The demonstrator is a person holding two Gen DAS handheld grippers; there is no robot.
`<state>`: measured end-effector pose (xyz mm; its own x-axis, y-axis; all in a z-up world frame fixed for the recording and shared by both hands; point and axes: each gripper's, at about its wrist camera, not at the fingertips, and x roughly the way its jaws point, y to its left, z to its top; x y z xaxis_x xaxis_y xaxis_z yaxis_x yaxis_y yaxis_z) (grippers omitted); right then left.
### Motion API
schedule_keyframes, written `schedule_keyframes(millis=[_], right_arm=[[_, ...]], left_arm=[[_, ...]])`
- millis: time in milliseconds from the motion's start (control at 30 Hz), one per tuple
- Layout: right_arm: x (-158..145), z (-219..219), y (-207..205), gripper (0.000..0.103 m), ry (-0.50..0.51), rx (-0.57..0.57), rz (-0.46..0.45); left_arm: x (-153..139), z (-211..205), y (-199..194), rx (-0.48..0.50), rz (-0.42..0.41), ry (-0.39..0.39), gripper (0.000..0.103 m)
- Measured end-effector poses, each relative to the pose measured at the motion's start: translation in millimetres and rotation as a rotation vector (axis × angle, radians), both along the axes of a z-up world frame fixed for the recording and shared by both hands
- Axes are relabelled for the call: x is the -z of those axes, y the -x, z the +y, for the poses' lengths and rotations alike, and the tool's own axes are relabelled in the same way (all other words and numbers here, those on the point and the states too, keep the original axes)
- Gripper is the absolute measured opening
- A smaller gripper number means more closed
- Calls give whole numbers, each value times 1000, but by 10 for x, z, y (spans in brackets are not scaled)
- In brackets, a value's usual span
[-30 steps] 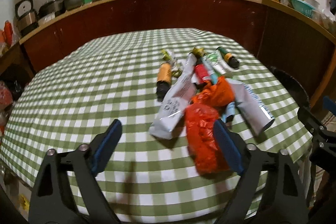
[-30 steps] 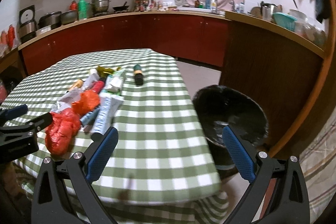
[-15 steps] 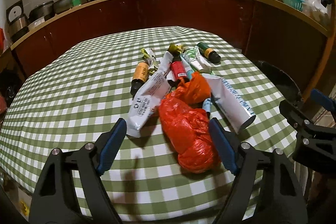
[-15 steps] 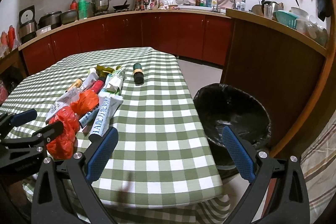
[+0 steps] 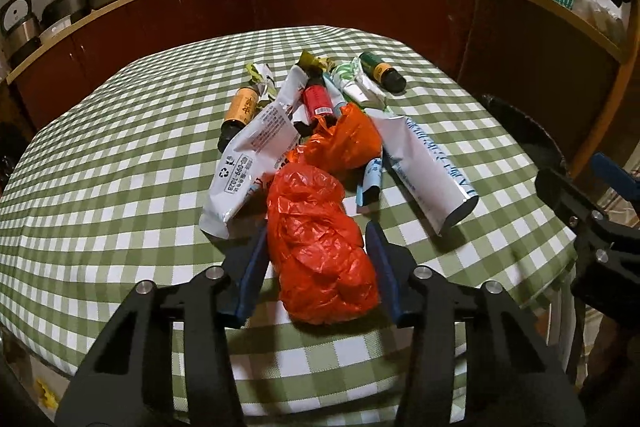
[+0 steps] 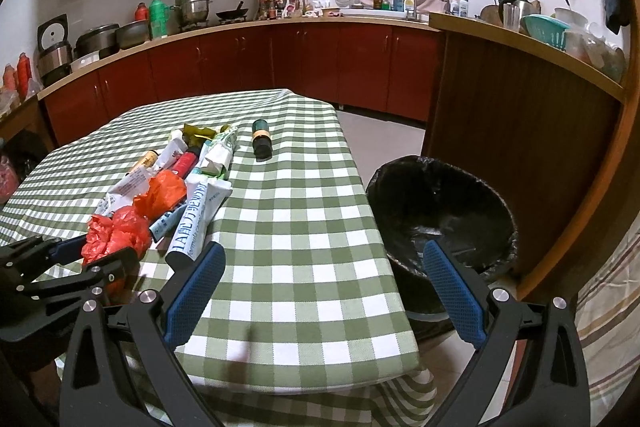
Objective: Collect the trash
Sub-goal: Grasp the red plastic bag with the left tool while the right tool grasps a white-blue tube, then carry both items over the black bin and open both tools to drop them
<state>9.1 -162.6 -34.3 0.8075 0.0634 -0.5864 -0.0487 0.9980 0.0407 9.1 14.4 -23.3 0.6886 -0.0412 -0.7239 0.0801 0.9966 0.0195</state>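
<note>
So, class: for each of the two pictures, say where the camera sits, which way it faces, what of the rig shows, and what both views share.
Left wrist: sits on the left gripper, looks across the table at the trash pile; its fingers flank the red bag.
Right wrist: sits on the right gripper, faces the table edge and the bin; its fingers are wide apart.
Shared: red bag, white tube, dark bottle, each other's gripper.

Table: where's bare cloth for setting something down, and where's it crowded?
Bare: the stretch between the big white tube and the table edge beside the bin, and the side left of the orange bottle. Crowded: the middle pile around the red bag, which the left gripper straddles.
</note>
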Motion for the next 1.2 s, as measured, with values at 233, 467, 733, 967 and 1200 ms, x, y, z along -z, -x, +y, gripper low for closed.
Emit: schedule_keyframes(millis=[233, 467, 733, 967, 1200], right_arm=[[-30, 77, 15, 96, 11, -16, -6], [-63, 287, -37, 89, 15, -58, -9], [-25, 599, -221, 57, 5, -126, 26], [87, 784, -370, 33, 22, -180, 76], [88, 770, -312, 11, 12, -201, 77]], left_arm=[[-240, 117, 158, -6, -83, 3, 43], [-472, 431, 192, -53, -129, 16, 43], [-514, 849, 139, -138, -143, -36, 43], [-449, 1057, -12, -178, -121, -43, 43], [-405, 963, -96, -154, -110, -9, 43]])
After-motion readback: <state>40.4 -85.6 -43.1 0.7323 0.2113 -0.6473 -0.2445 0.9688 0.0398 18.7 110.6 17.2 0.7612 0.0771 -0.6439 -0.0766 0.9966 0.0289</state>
